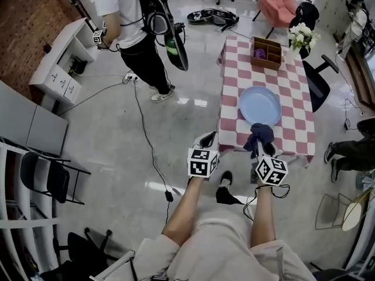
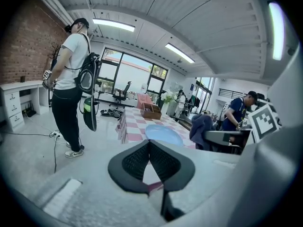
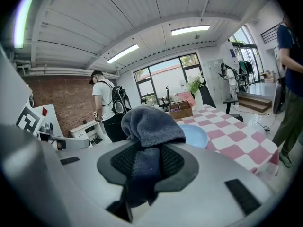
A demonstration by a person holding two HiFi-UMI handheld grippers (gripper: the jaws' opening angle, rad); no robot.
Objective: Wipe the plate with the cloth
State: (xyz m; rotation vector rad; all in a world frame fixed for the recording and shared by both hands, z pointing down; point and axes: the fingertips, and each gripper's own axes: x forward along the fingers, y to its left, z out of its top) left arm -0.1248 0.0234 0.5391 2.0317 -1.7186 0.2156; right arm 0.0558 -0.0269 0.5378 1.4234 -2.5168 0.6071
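A light blue plate (image 1: 259,106) lies on the red-and-white checked table (image 1: 293,92); it also shows as a blue plate (image 2: 163,135) ahead of the left jaws and a blue plate (image 3: 194,135) behind the cloth. My right gripper (image 1: 262,140) hovers over the table's near edge, shut on a dark blue-grey cloth (image 1: 259,136) that bunches above its jaws as a cloth (image 3: 149,124). My left gripper (image 1: 206,140) hangs over the floor just left of the table's near corner, shut with nothing between its jaws, seen as the left gripper (image 2: 149,148).
A wooden box (image 1: 266,52) with a purple item and a vase of white flowers (image 1: 303,36) stand at the table's far end. A person with a backpack (image 1: 137,31) stands on the floor to the left. Cables (image 1: 149,145) trail across the floor. Another person (image 2: 239,110) stands at the right.
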